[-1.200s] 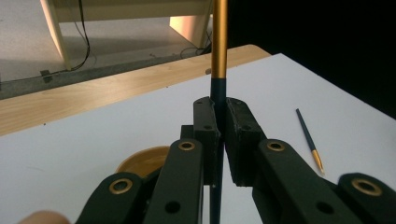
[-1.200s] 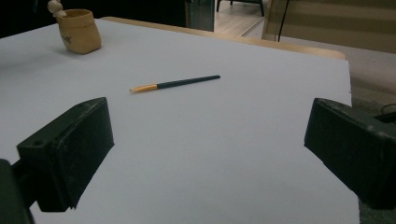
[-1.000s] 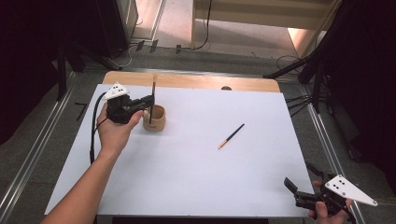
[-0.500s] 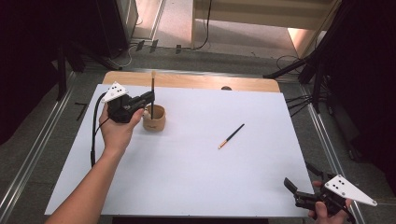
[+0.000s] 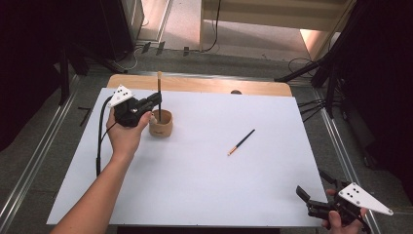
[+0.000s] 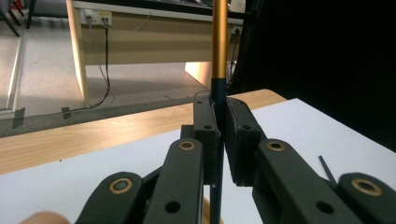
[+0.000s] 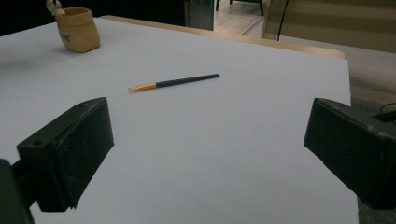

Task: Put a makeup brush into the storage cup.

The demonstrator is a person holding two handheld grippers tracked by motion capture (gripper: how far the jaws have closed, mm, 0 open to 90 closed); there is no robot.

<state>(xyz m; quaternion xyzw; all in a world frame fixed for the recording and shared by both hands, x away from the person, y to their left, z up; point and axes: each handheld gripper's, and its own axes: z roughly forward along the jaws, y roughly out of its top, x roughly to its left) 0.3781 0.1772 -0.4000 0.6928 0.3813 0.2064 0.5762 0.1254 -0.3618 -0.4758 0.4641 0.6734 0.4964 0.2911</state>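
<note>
A: Which step is judged to be in hand?

B: A brush (image 5: 159,95) is being stood in the small tan cup (image 5: 161,123). It is held upright by the left gripper (image 5: 155,103), whose fingers (image 6: 207,135) are clamped on the dark part of its shaft, with the orange part rising above them and the lower end reaching down into the cup just below.

A: And what is called for next?

B: By that reading, the brush should be lowered until it is borne by the cup, and only then should the fingers be parted; if it is let go while upright and unsupported, it may tip against the rim or out onto the white table (image 5: 195,185). After that, a second brush (image 5: 241,142) remains to be fetched.

A: Where is that second brush placed relative to the fingers?

B: It is seen lying flat on the table, well apart from the left fingers and off to the side of the cup. In the right gripper view it lies ahead of the right gripper (image 5: 309,204), beyond and between its fingertips, orange end towards the cup.

A: How are the right fingers set?

B: They are spread wide apart, with nothing between them, low at the near edge of the table.
</note>
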